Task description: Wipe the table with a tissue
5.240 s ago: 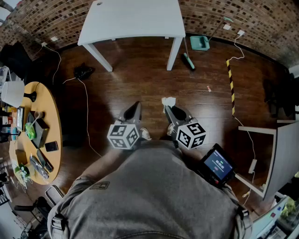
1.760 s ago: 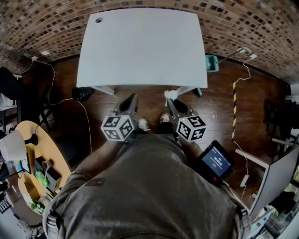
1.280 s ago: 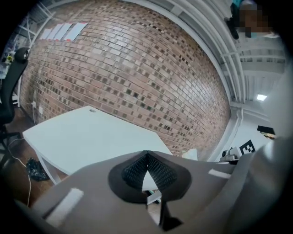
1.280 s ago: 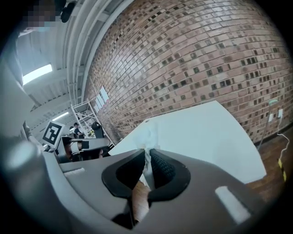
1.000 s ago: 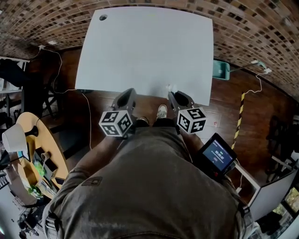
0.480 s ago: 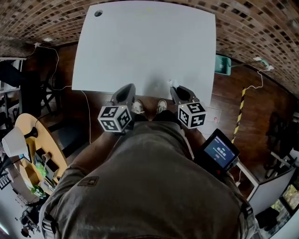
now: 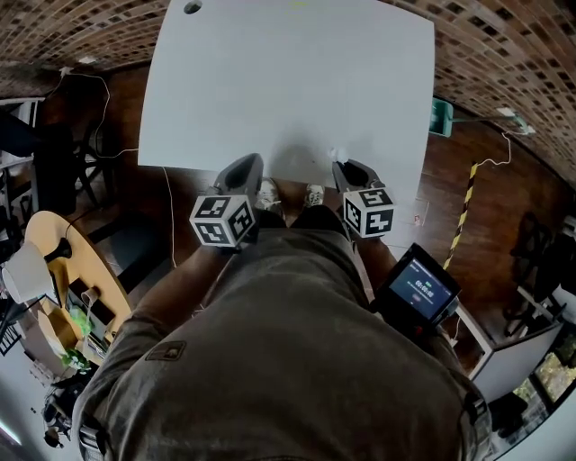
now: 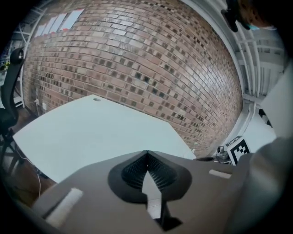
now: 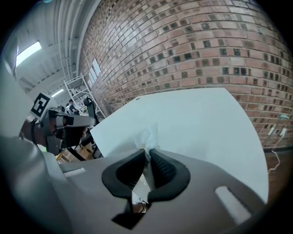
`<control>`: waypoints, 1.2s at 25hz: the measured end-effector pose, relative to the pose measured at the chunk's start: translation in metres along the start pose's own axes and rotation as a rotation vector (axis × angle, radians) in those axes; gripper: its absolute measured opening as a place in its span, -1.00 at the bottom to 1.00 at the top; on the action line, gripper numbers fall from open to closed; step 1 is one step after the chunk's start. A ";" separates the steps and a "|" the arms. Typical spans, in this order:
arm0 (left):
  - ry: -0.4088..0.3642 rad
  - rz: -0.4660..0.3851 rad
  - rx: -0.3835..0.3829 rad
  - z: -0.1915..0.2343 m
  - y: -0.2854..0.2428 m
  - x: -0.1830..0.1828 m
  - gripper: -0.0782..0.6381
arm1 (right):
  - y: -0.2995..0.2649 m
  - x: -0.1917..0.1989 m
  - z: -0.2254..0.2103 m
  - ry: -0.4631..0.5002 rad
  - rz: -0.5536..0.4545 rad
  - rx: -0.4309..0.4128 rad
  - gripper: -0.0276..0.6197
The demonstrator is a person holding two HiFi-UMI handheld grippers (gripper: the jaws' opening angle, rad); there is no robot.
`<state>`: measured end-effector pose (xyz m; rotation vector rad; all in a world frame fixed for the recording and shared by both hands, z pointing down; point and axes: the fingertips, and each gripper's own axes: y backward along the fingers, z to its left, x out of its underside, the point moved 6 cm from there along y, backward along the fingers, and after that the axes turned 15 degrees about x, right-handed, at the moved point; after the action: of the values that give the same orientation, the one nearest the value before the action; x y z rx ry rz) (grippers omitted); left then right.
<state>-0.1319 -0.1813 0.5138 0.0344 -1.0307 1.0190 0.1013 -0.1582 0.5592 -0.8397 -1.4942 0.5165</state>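
Note:
A white table [image 7: 288,81] stands right in front of me, its top bare except for a round cable hole [image 7: 192,7] at the far left corner. My right gripper [image 7: 340,164] is shut on a crumpled white tissue [image 7: 337,155] and sits over the table's near edge. In the right gripper view the tissue [image 9: 149,137] pokes out past the closed jaws above the table [image 9: 201,123]. My left gripper [image 7: 252,162] hovers at the near edge too, jaws shut with nothing in them. The left gripper view looks across the table [image 8: 91,132] towards a brick wall.
A brick wall [image 7: 504,45] runs behind the table. A teal dustpan [image 7: 441,117] lies on the wood floor at the right. A round wooden side table [image 7: 63,306] with clutter stands at the left, cables trail over the floor, and a small lit screen [image 7: 418,288] hangs at my right hip.
I have walked up to the white table: it went from far across the floor to directly under both grippers. The tissue has stayed in the right gripper throughout.

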 end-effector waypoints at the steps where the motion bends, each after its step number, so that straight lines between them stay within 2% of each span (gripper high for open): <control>1: 0.005 0.009 -0.002 0.003 -0.001 0.002 -0.78 | -0.004 0.002 0.001 0.002 0.012 0.002 -0.78; 10: 0.036 0.058 -0.008 0.033 0.002 0.012 -0.78 | -0.032 0.023 0.008 0.035 0.131 0.045 -0.78; 16: 0.054 0.052 -0.023 0.044 0.016 0.012 -0.78 | -0.036 0.023 0.022 0.068 0.156 0.053 -0.78; 30: 0.064 0.026 -0.066 0.081 0.051 -0.003 -0.78 | -0.061 0.009 0.096 0.138 0.159 -0.040 -0.78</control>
<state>-0.2244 -0.1916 0.5355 -0.0655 -1.0074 1.0026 -0.0040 -0.1745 0.5999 -1.0108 -1.3215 0.5362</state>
